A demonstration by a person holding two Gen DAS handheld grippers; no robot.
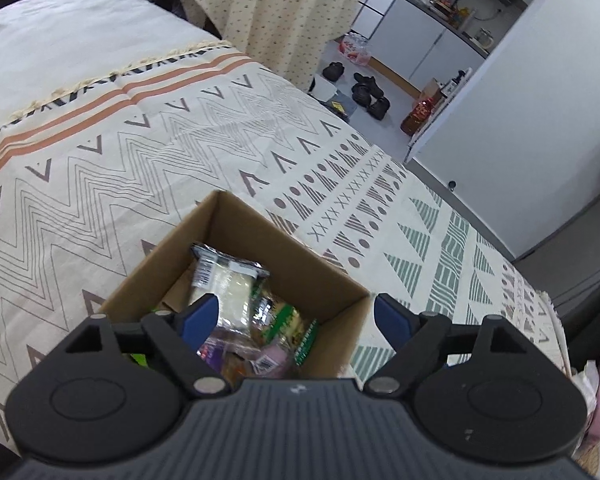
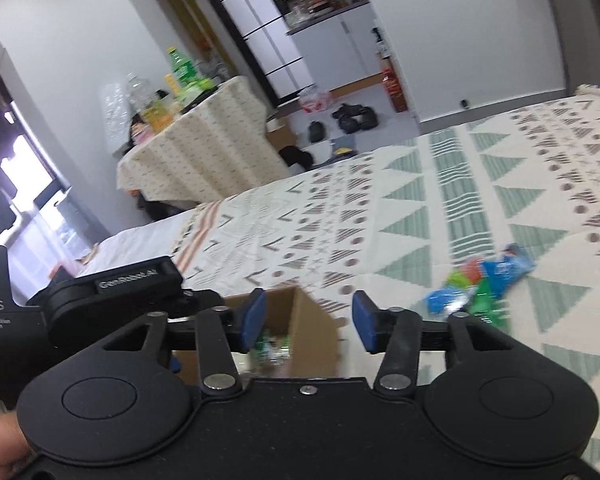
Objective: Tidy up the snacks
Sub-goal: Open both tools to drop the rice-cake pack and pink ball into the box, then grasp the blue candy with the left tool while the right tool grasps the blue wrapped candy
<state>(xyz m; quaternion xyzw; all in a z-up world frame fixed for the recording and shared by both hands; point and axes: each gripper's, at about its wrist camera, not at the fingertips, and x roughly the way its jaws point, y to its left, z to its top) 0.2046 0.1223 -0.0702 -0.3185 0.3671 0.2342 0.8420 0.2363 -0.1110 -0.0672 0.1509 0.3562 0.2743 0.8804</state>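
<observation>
- Left gripper (image 1: 296, 316) hovers over the box (image 1: 300, 256), jaws wide apart, holding nothing.
- Right gripper (image 2: 308, 322) likewise gapes empty above the box.
- Box holds snack packets (image 1: 240, 292).

Bright daylight, motion blur, fisheye-warped edges.

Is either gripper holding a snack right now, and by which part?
No. The left gripper hangs open over the cardboard box; the right gripper is open too.

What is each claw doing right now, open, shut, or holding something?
Left claw: open, holding nothing, poised over the cardboard box of snack packets.
Right claw: open, holding nothing, near the box, loose snacks off to its right.
</observation>
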